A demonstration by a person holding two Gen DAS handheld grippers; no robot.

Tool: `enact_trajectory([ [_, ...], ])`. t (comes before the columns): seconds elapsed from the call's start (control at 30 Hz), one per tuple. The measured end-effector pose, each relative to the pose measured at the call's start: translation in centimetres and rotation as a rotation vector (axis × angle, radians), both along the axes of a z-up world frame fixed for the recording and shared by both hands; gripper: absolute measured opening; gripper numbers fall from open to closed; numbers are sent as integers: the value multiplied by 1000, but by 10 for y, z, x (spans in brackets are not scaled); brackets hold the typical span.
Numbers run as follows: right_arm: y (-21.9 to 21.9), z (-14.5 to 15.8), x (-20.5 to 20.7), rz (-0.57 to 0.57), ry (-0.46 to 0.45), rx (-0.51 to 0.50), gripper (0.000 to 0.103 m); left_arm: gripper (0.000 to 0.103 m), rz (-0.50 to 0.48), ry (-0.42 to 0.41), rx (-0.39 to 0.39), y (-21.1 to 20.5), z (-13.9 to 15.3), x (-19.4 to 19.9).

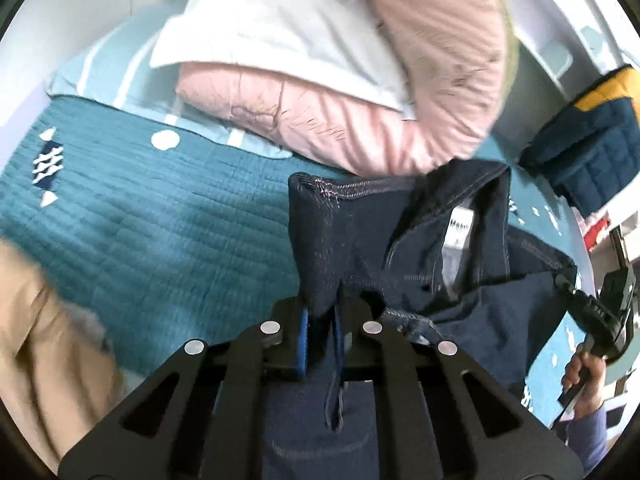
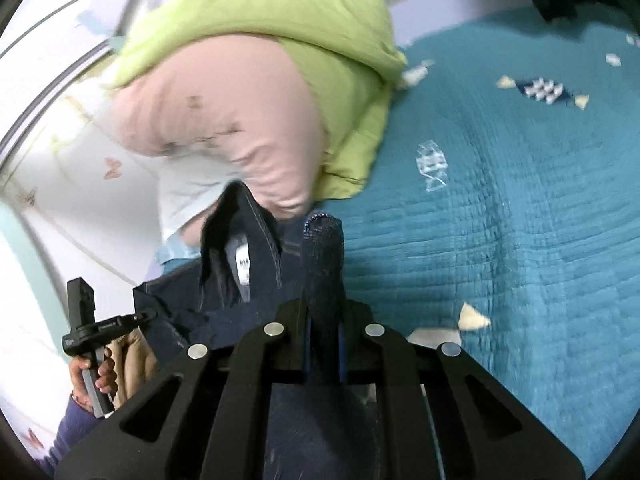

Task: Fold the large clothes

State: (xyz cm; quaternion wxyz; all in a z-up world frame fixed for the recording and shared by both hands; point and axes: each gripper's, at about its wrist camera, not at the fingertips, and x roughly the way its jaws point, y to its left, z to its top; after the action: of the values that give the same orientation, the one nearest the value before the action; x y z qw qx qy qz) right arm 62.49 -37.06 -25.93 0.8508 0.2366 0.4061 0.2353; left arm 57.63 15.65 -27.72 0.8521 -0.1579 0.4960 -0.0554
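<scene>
Dark navy jeans [image 1: 352, 240] were held up off teal quilted bed [image 1: 140, 216], not lying flat. Waistband was bunched, orange-tan topstitching along seams. In left wrist view, one folded corner stood upright at centre, pinched in left claw [image 1: 322, 344]; open waist with white inner label [image 1: 460, 228] sat at 2 o'clock from it. In right wrist view, second corner [image 2: 324, 264] rose as narrow upright fold, pinched in right claw [image 2: 324, 344]; label [image 2: 242, 266] lay at 10 o'clock. Rest of fabric hung below both claws.
</scene>
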Motion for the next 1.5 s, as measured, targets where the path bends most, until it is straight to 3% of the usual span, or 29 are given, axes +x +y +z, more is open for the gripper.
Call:
enact_trajectory([
  [0.13,7,32,-59,54,-29,-21,9,8,-25,-20,11,-11,24,-50],
  [0.33,3,43,-150,70,10,-42,9,8,-58,-10,44,-11,42,-142],
  [0.5,-7,13,-221,46,97,-71,11,8,-75,69,101,-8,23,-212],
  [0.6,-18,-19,-261,-6,176,-54,17,8,-84,164,110,-2,-8,-251],
  [0.73,-27,-65,-297,-58,305,-107,28,9,-102,272,123,0,-46,-280],
  [0.77,-26,-73,-304,-52,338,-120,35,11,-107,290,117,0,-51,-283],
  [0.83,-23,-82,-315,-64,372,-182,43,12,-119,341,129,-2,-62,-292],
  [0.9,-24,-81,-328,-85,365,-198,45,12,-117,336,180,-4,-62,-300],
  [0.93,-28,-78,-334,-105,354,-185,51,20,-115,322,188,-2,-58,-304],
  [0.97,-31,-74,-338,-124,350,-186,57,44,-99,312,198,1,-54,-309],
  [1.0,-34,-69,-343,-150,344,-197,58,54,-77,297,215,3,-49,-312],
  [1.03,-38,-63,-350,-174,327,-201,60,61,-45,266,238,9,-39,-317],
  [1.07,-42,-58,-352,-191,309,-198,60,62,-29,247,239,13,-32,-321],
  [1.23,-50,-18,-378,-312,117,-194,60,62,59,68,252,16,13,-337],
  [1.3,-44,-7,-378,-283,41,-151,60,63,44,19,269,2,21,-335],
  [1.33,-37,-6,-373,-256,34,-135,54,69,26,14,269,-6,19,-329],
  [1.37,-31,-7,-369,-236,40,-120,39,71,8,16,270,-16,16,-322],
  [1.5,-3,-31,-339,-173,88,-44,19,71,-69,67,275,-56,-11,-298],
])
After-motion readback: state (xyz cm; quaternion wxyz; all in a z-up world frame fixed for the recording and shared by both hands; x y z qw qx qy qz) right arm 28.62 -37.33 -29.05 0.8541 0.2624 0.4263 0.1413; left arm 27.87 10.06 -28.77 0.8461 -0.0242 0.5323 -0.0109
